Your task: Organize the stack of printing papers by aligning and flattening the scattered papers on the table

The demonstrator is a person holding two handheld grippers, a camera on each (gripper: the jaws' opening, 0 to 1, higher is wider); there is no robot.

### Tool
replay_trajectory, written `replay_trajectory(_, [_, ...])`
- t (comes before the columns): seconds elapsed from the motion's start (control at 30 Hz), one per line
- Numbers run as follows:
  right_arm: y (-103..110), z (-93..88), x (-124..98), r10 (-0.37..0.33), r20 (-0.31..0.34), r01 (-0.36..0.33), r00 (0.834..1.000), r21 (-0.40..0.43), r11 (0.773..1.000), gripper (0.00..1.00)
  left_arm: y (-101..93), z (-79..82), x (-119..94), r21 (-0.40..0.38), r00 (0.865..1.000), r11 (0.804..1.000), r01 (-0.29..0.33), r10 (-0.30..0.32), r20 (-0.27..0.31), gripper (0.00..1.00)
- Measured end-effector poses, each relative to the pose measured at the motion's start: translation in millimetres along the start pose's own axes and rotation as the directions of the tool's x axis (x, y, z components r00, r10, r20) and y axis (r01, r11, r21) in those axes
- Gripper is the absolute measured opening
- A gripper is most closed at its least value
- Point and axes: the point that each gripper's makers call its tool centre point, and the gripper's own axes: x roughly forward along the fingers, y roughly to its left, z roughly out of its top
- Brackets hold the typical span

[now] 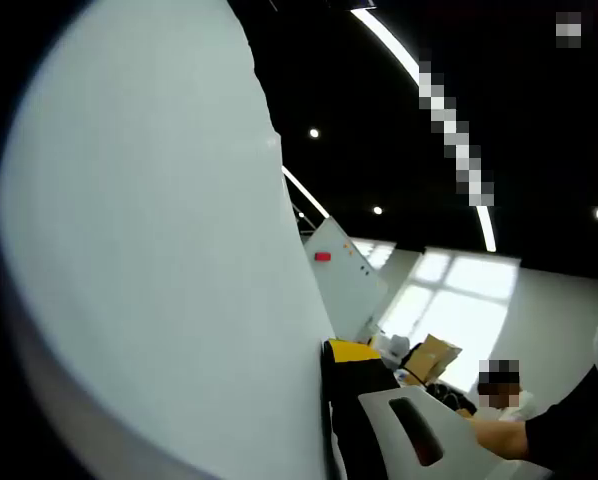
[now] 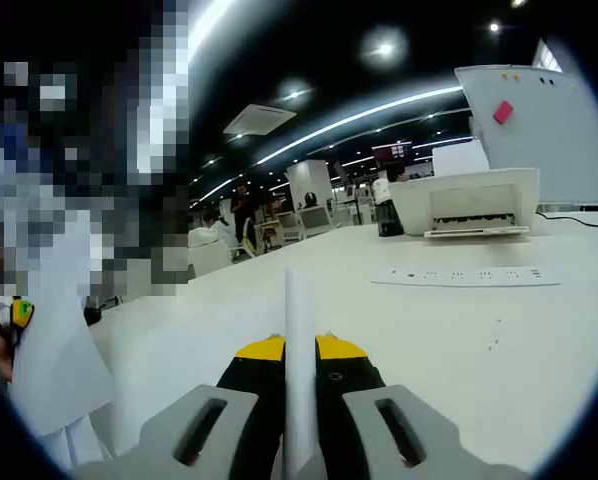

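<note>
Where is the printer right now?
In the right gripper view, the printer sits on the white table at upper right, just behind the power strip.

The right claw (image 2: pixel 299 400) has two pale grey jaws, each with a dark oval slot, on a black body capped in yellow. The left claw (image 1: pixel 379 400) matches: grey slotted jaw, black body, yellow top. A dark sleeve (image 1: pixel 574 430) covers the person's arm.

White paper (image 1: pixel 149 260) hides the left hand-held gripper's jaws.

No legible text, labels or numbers (printer markings blurred)
</note>
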Motion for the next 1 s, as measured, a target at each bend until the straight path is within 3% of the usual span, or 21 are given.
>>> replay_trajectory(0.33, [2, 12.2, -11, -0.016, 0.074, 0.015, 0.997, 0.013, 1.000, 0.05, 0.3, 0.0, 0, -0.003, 1.000, 1.000, 0.001, -0.001, 0.000, 0.07])
replay_trajectory(0.7, [0, 19.3, -21, -0.046, 0.113, 0.045, 0.993, 0.016, 0.999, 0.05, 0.1, 1.0, 0, -0.010, 1.000, 1.000, 0.001, -0.001, 0.002, 0.07])
replay_trajectory(1.0, [-7, 33.8, -35, -0.060, 0.153, 0.044, 0.986, 0.107, 0.993, 0.05, 0.5, 0.0, 0, -0.005, 1.000, 1.000, -0.003, 0.003, -0.004, 0.07])
